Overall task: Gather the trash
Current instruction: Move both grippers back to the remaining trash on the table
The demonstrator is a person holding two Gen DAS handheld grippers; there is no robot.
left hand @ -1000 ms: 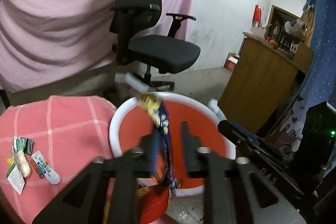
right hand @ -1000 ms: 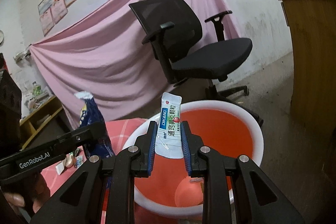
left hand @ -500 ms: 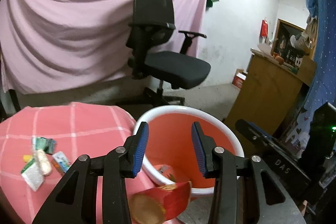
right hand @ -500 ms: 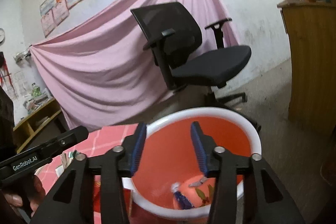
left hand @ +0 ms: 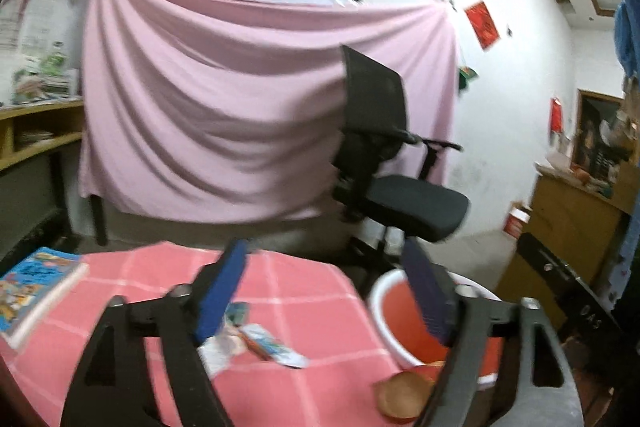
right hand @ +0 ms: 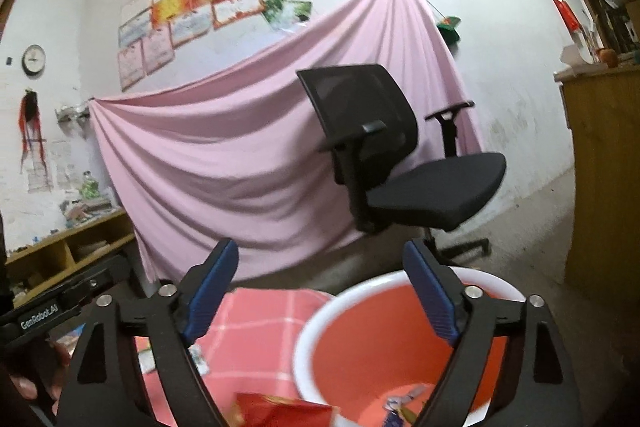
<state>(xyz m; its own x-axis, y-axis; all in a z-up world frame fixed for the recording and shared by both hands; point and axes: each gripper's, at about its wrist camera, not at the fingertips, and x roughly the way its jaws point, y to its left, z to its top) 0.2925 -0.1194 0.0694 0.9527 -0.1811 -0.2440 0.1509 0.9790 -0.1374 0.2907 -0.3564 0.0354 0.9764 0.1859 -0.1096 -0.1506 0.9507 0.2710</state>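
Trash is split between two spots: a few wrappers lie at the bottom of the red bucket with the white rim, and a loose cluster of packets and sachets sits on the surface, which is covered in a pink checked cloth. We note the bucket stands just past the right edge of that surface. A red snack bag lies at the near edge of the surface, close against the bucket's rim; in the left wrist view its round end shows low in the frame. Our left claw hangs above the surface with the packet cluster below its left finger; its jaws are opening, spread wide, nothing between them. Our right claw is over the near rim of the bucket, its jaws also opening wide and holding nothing. A blue-covered book rests on the far left of the surface, well apart from the packets. Beyond stand a black office chair, a pink sheet draped across the wall, a wooden cabinet to the right, and a low shelf on the left. The left wrist view is motion-blurred, so print on the packets cannot be read.
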